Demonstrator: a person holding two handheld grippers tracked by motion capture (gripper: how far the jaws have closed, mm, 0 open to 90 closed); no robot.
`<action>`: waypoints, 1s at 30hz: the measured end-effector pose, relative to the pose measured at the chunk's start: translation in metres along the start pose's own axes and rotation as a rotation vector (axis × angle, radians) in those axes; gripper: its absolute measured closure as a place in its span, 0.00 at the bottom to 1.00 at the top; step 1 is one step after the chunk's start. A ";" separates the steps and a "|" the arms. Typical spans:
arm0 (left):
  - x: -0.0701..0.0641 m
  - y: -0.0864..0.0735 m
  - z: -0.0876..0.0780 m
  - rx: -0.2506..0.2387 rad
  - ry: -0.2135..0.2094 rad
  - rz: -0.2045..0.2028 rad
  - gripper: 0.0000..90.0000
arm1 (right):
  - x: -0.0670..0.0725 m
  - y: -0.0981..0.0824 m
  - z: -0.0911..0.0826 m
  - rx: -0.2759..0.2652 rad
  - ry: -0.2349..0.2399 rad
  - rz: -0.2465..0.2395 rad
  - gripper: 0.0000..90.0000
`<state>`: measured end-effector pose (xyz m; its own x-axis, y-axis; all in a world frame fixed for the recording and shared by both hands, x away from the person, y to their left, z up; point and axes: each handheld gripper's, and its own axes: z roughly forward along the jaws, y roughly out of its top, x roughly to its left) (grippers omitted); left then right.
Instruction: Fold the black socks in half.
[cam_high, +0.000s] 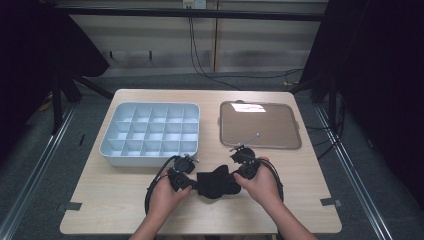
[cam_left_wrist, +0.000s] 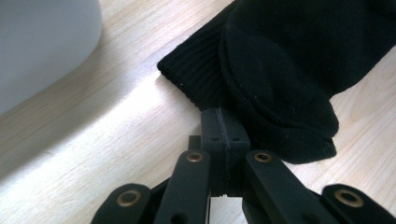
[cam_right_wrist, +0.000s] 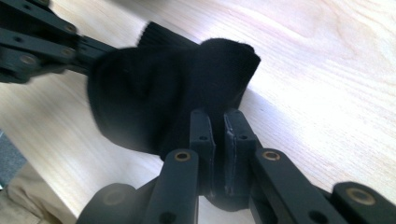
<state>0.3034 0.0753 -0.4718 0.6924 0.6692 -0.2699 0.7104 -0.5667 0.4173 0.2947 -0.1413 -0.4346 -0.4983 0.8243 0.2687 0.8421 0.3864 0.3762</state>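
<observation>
No readable writing anywhere. Your left claw (cam_high: 189, 181) is clamped on the ribbed cuff edge of the black knit sock (cam_high: 216, 183); its view shows the rib texture up close. The sock lies bunched on the pale wood bench (cam_high: 110, 195), between your hands. Your right claw (cam_high: 239, 176) pinches the sock's other side, soft and fuzzy. The high view adds the grey divided tray (cam_high: 150, 134) and a brown flat tray (cam_high: 260, 125).
</observation>
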 end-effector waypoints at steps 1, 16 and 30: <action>0.000 0.001 0.000 0.004 -0.003 0.010 1.00 | 0.002 0.001 -0.001 -0.004 0.002 -0.007 0.93; -0.006 0.002 0.003 -0.019 -0.014 -0.003 1.00 | 0.027 0.010 0.002 -0.011 0.064 -0.031 0.93; -0.001 -0.001 0.002 -0.037 -0.029 -0.019 0.91 | 0.036 0.012 0.023 0.006 0.087 -0.050 0.92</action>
<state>0.3020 0.0743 -0.4740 0.6823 0.6653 -0.3030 0.7188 -0.5351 0.4438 0.2916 -0.0978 -0.4407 -0.5557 0.7649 0.3258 0.8167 0.4290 0.3859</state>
